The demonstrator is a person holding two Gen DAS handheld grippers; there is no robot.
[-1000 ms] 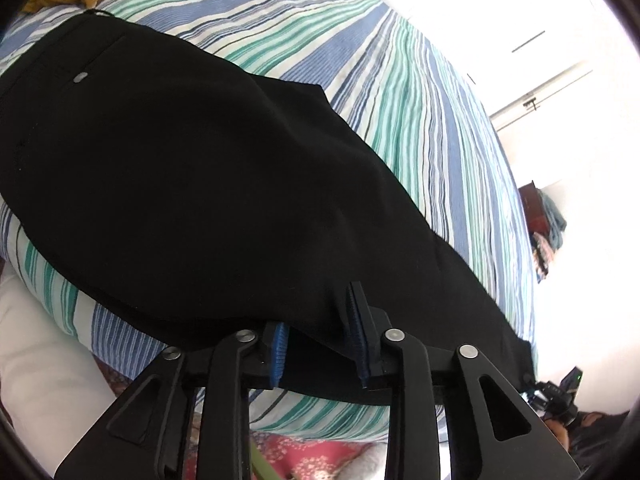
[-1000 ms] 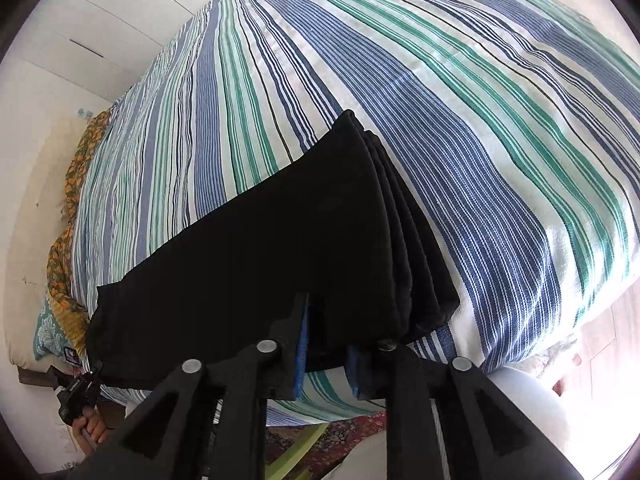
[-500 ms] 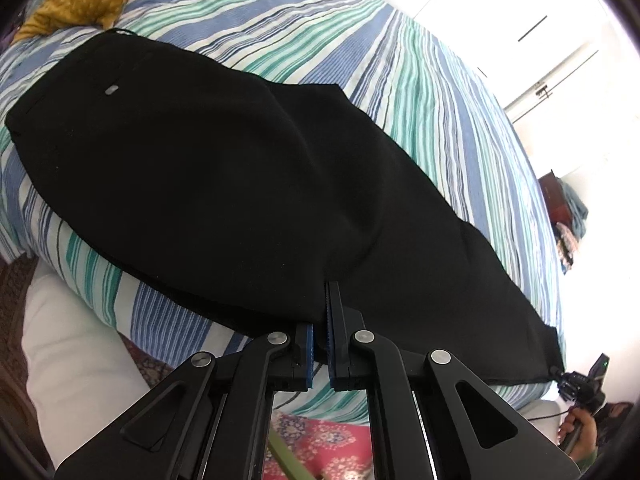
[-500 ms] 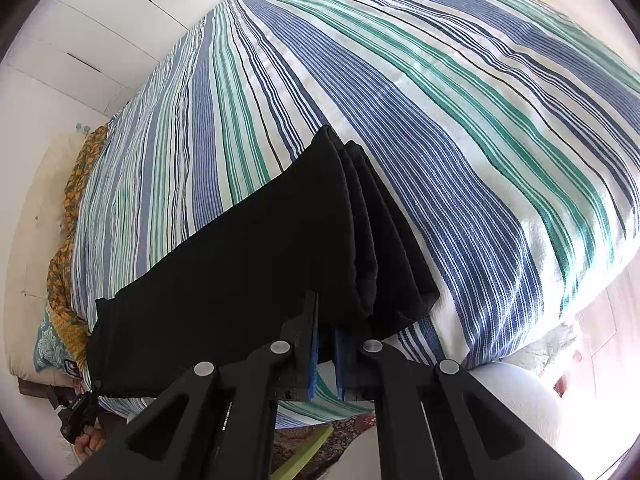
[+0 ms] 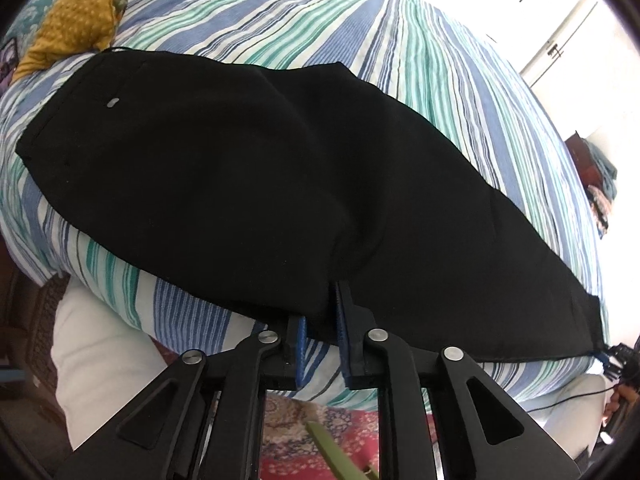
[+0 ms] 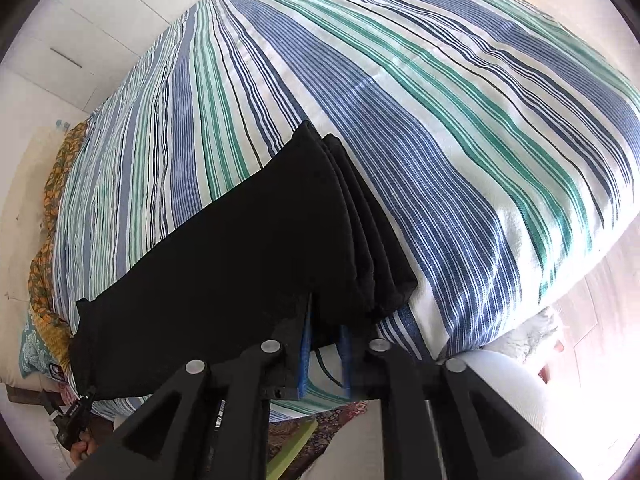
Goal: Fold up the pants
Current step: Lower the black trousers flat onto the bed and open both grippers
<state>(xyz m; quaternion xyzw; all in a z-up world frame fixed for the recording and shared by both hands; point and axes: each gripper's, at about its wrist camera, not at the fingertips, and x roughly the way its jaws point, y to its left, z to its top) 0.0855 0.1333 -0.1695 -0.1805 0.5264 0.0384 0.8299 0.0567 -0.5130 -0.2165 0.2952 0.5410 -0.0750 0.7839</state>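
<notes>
Both grippers' jaws just reopening — pants (image 5: pixel 260 168) between.

striped bedspread (image 6: pixel 420 92), mustard cushion (image 5: pixel 76 20), perhaps patterned rug (image 5: pixel 304 420)

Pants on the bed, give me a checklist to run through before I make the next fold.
1. Pants spread flat along the bed's near edge: ok.
2. Left gripper grip: not ok. Its jaws have just been opening; the pants' edge sits between them, unpinched.
3. Right gripper grip: not ok. Its jaws have also just been opening, with cloth loose between them.
4. Leg ends stacked evenly: not ok, the layers fan out.
5. Room beyond the pants for folding: ok, only striped cover shows there.
6. Waist clear of the yellow cushion: cannot tell.
</notes>
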